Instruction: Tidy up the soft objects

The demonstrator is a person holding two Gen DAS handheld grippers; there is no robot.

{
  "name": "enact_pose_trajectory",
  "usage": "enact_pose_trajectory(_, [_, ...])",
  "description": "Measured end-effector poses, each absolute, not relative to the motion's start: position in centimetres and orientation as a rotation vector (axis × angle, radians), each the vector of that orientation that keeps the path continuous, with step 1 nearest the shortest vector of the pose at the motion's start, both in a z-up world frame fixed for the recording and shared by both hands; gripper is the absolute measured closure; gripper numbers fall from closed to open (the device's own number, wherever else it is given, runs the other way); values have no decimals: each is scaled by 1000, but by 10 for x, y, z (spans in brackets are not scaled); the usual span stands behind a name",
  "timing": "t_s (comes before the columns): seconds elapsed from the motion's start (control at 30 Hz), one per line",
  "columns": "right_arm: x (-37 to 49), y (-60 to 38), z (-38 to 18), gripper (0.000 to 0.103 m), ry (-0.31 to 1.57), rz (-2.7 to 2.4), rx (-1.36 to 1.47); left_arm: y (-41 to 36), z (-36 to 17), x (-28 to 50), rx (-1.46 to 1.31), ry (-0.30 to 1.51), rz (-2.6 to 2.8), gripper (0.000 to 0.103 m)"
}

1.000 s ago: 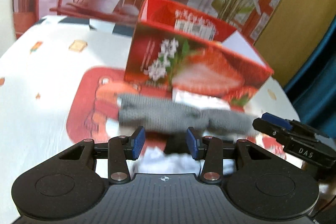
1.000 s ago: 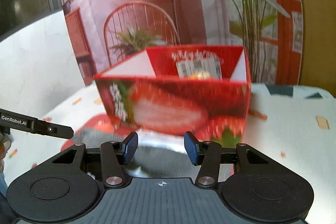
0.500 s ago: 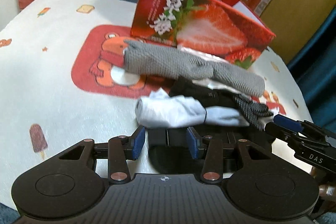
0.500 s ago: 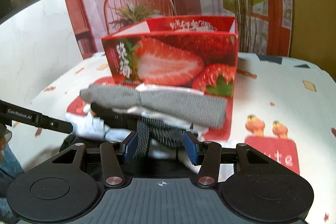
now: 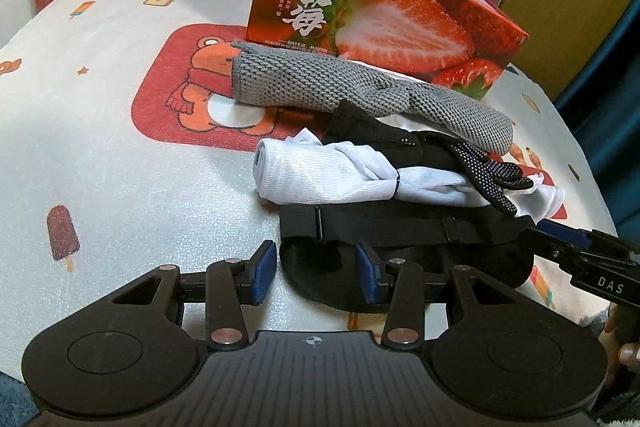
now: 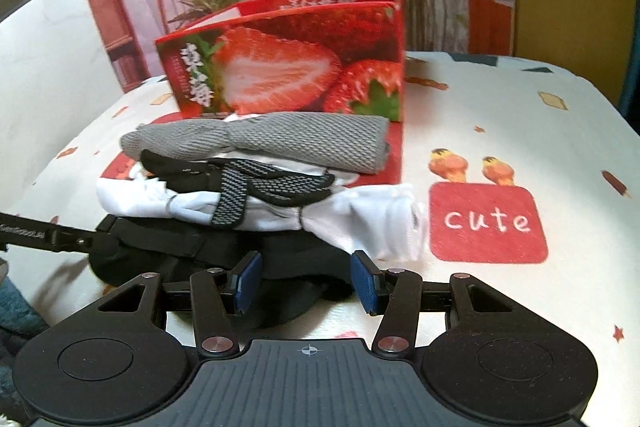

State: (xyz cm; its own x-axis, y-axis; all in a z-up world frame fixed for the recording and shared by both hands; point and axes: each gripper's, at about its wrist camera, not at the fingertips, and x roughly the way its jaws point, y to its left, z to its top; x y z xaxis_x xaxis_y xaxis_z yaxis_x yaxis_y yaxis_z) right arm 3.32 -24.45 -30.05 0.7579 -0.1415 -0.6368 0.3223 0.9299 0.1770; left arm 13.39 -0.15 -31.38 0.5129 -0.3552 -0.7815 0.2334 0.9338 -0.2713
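Both tongs have dropped nearer the pile since a second ago, and the strawberry box (image 5: 384, 7) now sits higher in each view. Left tongs (image 5: 316, 271) and right tongs (image 6: 306, 281) stand spread, pinching nothing, their pads just short of a black pouch (image 5: 400, 239) whose near edge they hide. Behind it on the worktop (image 5: 120, 155) lie a white cloth bundle (image 5: 320, 171), a dotted black glove (image 5: 488, 175) and a grey knit roll (image 5: 320, 83), overlapping. Whatever the box holds cannot be seen.
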Motion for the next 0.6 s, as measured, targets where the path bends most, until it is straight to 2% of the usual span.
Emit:
enact_pose_trajectory(0.33, [42,-241,-314,55,711,-222,295,-4,-314,133,-123,957,-374,58])
enact_pose_trajectory(0.6, [44,-240,-315,55,712,-200,302,-5,-315,133,-121,953,-395,50])
